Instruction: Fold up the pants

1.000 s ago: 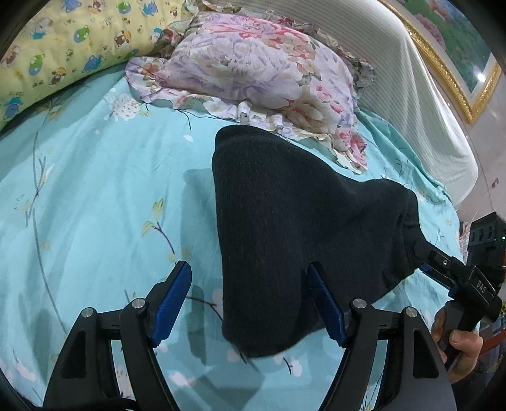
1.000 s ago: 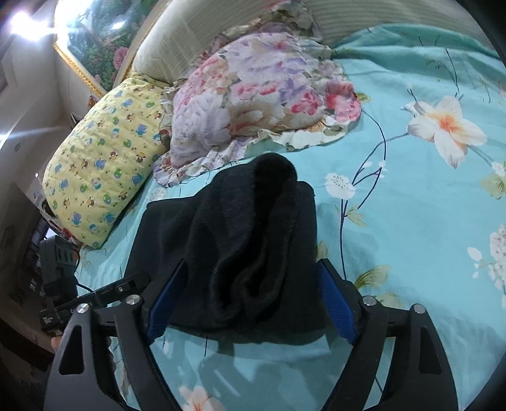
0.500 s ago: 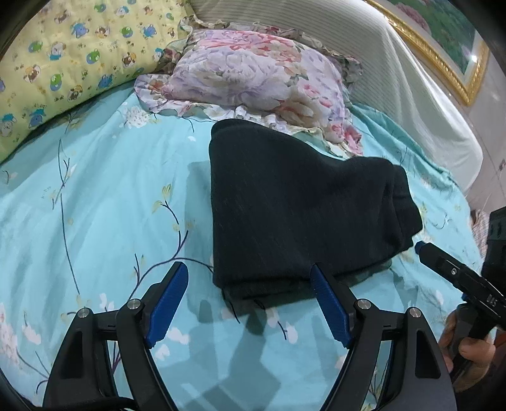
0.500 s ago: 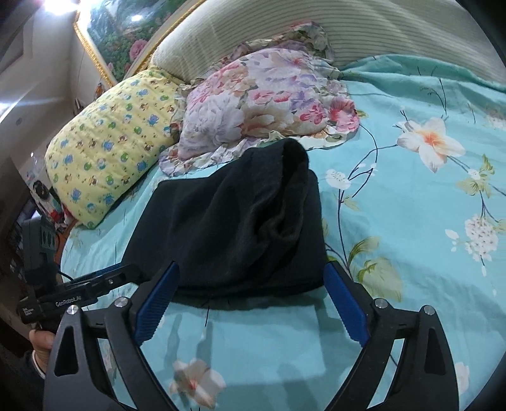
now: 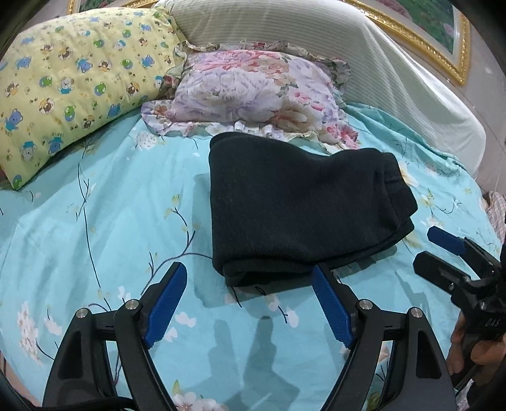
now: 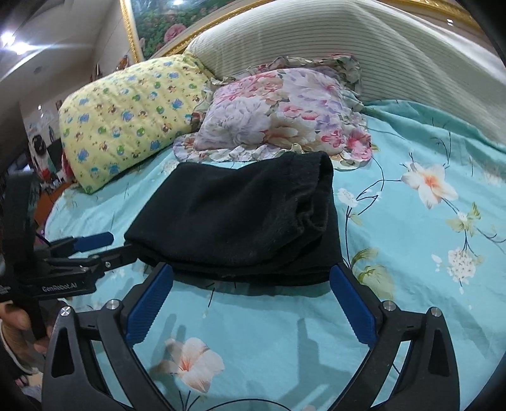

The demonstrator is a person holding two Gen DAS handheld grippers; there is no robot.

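both sets of jaws gape wide, holding nothing: left gripper (image 5: 249, 302) first, right gripper (image 6: 251, 298) next. the black pants (image 5: 300, 208) lie stacked on the bedsheet (image 5: 95, 227), twelve o'clock of each. folding looks finished; next, perhaps smoothing the bundle.

Place: you are in a home bedroom.
Bed: a teal floral sheet (image 5: 95, 221) spreads under and ahead of your fingers.
Pillows: a yellow cartoon pillow (image 5: 72, 82) and a floral pillow (image 6: 278, 113) lie beyond the fingertips.
Wall: a gilt-framed painting (image 6: 164, 22) hangs above the padded headboard (image 5: 316, 57).
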